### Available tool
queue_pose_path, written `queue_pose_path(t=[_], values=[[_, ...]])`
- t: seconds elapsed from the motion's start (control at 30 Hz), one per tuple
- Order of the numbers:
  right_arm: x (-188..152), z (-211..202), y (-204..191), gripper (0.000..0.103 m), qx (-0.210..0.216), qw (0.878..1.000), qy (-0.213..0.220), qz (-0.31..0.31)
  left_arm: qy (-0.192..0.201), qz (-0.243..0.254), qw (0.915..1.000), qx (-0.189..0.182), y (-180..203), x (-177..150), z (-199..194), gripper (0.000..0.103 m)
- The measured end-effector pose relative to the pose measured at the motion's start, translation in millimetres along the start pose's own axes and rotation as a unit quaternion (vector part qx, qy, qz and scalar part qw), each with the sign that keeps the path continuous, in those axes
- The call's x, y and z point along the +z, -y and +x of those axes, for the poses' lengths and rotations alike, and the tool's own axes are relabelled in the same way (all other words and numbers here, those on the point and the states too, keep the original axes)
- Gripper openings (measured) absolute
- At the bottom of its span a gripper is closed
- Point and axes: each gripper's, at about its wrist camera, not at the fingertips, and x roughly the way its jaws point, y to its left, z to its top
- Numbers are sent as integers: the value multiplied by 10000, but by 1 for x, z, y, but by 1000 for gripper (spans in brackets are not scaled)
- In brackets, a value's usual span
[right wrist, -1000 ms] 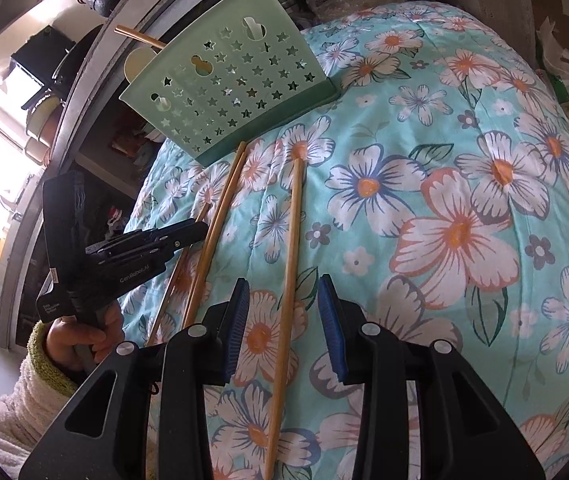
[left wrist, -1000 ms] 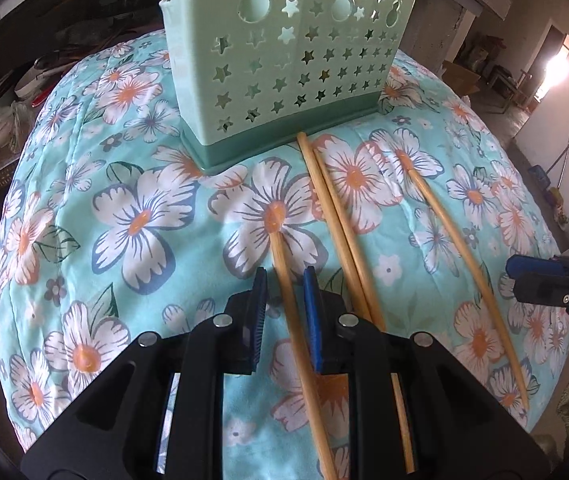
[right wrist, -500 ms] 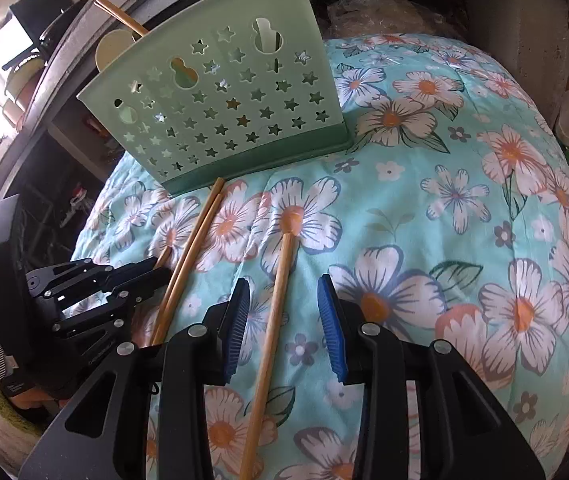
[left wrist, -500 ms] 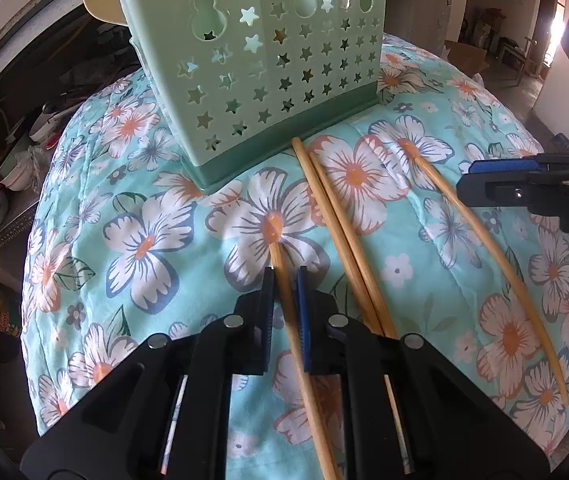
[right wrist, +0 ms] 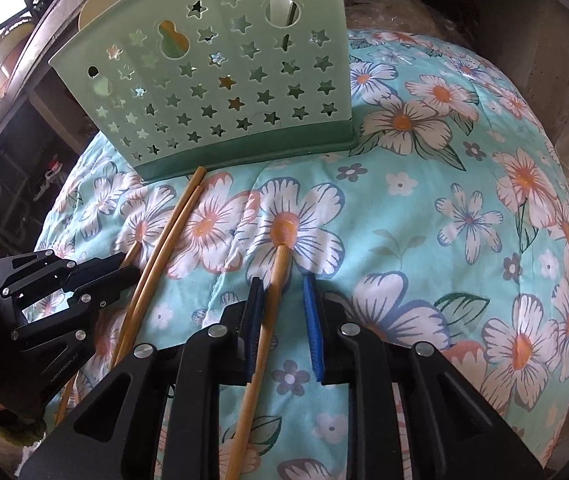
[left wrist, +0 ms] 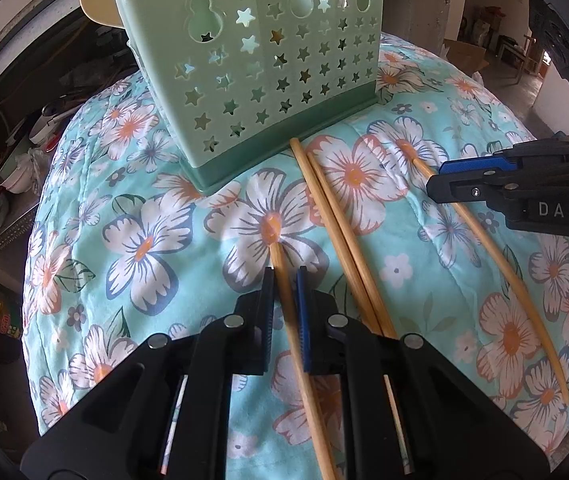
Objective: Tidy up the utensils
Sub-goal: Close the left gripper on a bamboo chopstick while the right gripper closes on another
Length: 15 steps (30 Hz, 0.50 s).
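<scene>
Several wooden chopsticks lie on a floral cloth (left wrist: 156,240) in front of a green star-holed utensil holder (left wrist: 260,68), which also shows in the right wrist view (right wrist: 224,92). My left gripper (left wrist: 284,280) has its jaws nearly closed around one chopstick (left wrist: 278,258), narrow gaps on both sides. My right gripper (right wrist: 284,292) is open, straddling another chopstick (right wrist: 278,276) that lies against its left pad. A pair of chopsticks (left wrist: 336,216) lies between the two, its tips near the holder's base.
A cream spoon-like utensil (left wrist: 96,12) stands behind the holder. Shelves with clutter (left wrist: 24,128) lie at left below the table edge. A concrete wall (right wrist: 524,20) rises at back right. The cloth rounds off at its edges.
Both grippers have moved forward toward the holder along their chopsticks. My left gripper's jaws have narrowed around its chopstick. The right gripper has come in beside the left.
</scene>
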Motion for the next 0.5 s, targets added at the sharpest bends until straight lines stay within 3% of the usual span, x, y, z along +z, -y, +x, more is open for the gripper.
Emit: queue_pose_path(t=[0.23,0.5], values=[[0,5,-13,15,-252,9994,-16,-217,4,-12,10000,-22,0,0,-1,10],[2,0,-10,7,-64,10000,38,-40,11,-25,10000,-50,-2,0,0,10]])
